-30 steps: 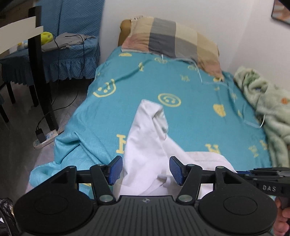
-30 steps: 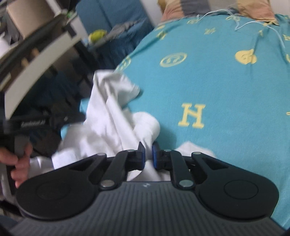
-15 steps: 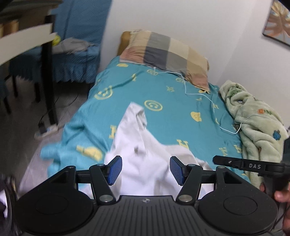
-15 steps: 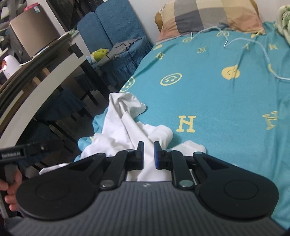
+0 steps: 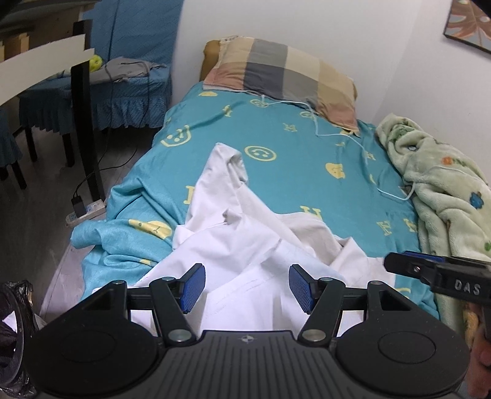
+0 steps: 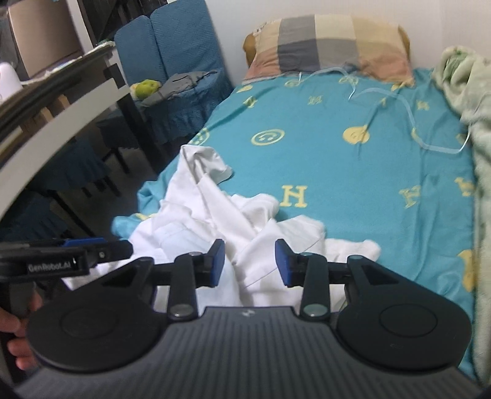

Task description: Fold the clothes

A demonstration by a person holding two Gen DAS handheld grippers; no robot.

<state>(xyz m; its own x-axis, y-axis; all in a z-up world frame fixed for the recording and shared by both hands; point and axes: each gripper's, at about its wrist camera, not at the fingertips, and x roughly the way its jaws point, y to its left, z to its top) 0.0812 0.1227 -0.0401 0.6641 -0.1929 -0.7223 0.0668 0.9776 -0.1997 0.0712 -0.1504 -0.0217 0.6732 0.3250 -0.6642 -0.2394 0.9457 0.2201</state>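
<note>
A crumpled white garment (image 5: 245,233) lies on the near end of the bed (image 5: 307,172), on the teal sheet with yellow prints, one narrow part of it reaching up the bed toward the pillow (image 5: 285,73); the left gripper (image 5: 244,288) hangs just above the garment's near folds, its blue pads spread wide with white cloth showing between them and nothing pinched; the right gripper (image 6: 249,262) is likewise spread apart over the bunched middle of the garment (image 6: 233,221), gripping nothing; each view catches the other gripper from the side, the right one at the far right edge of the left view (image 5: 435,271) and the left one at the far left edge of the right view (image 6: 61,254), both low beside the cloth; the left view alone shows a power strip (image 5: 86,211) on the floor and a framed picture (image 5: 469,24) on the wall; the right view alone shows the blue chair backs (image 6: 175,40); a green blanket (image 5: 445,190) is heaped along the bed's right side, well apart from the garment.
</note>
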